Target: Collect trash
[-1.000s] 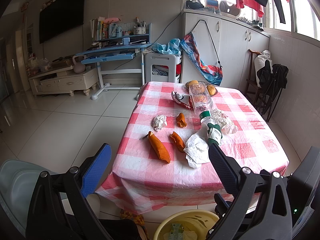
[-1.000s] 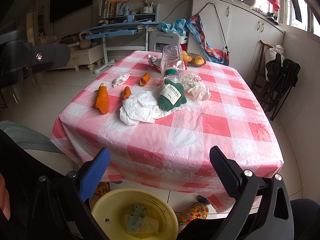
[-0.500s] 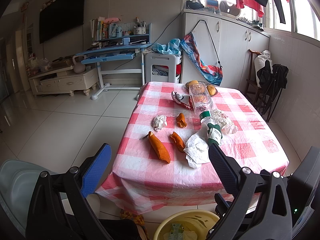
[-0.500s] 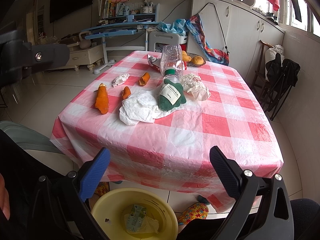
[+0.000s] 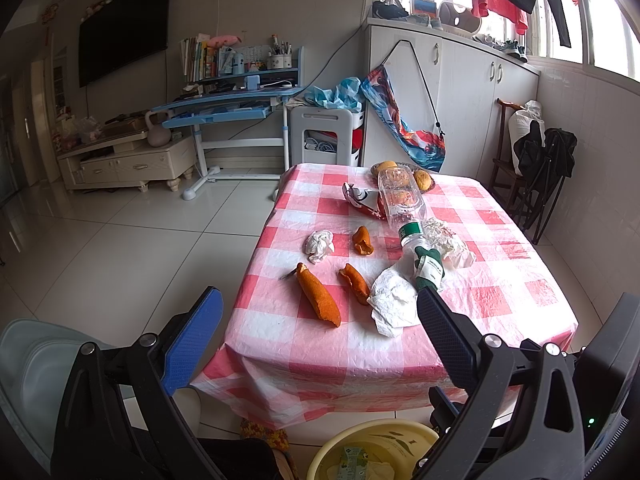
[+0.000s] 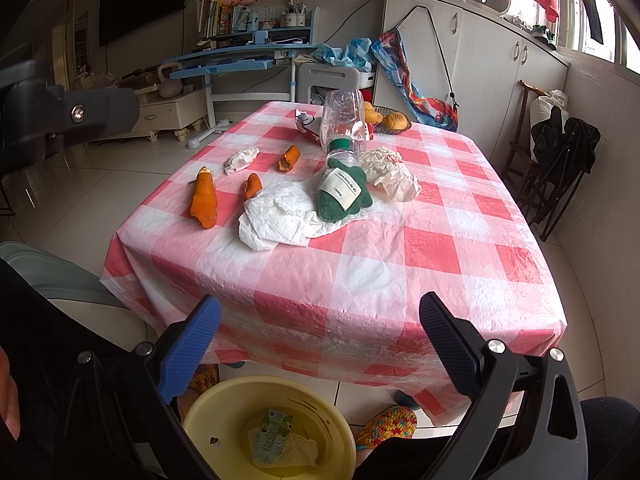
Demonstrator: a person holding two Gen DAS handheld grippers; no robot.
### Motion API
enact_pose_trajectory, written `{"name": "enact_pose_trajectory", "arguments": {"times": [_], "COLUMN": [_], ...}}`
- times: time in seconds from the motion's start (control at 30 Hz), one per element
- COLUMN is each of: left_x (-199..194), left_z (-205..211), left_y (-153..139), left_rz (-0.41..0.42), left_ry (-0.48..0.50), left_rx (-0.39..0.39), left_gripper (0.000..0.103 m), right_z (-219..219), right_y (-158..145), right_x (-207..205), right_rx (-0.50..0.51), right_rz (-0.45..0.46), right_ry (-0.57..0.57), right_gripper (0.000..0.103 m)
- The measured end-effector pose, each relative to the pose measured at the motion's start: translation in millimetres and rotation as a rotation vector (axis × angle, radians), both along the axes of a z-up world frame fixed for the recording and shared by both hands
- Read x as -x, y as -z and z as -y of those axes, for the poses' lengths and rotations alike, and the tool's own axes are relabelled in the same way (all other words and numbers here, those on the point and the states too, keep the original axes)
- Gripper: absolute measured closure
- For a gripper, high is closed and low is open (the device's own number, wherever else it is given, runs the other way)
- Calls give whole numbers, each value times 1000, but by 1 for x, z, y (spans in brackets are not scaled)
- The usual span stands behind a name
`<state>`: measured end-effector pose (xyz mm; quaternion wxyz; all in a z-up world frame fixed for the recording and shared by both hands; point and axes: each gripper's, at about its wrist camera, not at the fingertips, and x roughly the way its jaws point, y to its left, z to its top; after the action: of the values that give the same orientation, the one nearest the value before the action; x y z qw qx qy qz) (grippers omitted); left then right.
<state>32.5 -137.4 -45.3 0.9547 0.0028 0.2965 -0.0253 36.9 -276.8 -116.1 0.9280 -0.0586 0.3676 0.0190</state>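
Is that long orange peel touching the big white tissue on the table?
Apart. In the right wrist view, checked tablecloth shows between the long orange peel and the white tissue, with a smaller peel between them.

Both your grippers held wide apart, nothing between the fingers.

Your left gripper (image 5: 316,320) points forward and slightly down, its blue-padded finger (image 5: 192,340) on the left and the black-padded one on the right, well separated. Your right gripper (image 6: 318,334) sits level with the same spread, blue pad left, black pad right. In the right wrist view, the body of your left gripper shows at the upper left edge.
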Motion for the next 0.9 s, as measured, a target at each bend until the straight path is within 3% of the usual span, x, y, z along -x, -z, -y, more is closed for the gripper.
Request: {"name": "enact_pose_trajectory", "arguments": {"times": [0.9], "left_x": [0], "left_z": [0], "left_y": [0], "left_rz": [0], "left_ry": [1], "left_rx": [0], "left_gripper": [9], "right_z": [-3], "right_y": [-1], "right_x": [1], "right_rx": [5], "right_rz": [-1], "right_ry": [-2], "right_gripper": [8]}}
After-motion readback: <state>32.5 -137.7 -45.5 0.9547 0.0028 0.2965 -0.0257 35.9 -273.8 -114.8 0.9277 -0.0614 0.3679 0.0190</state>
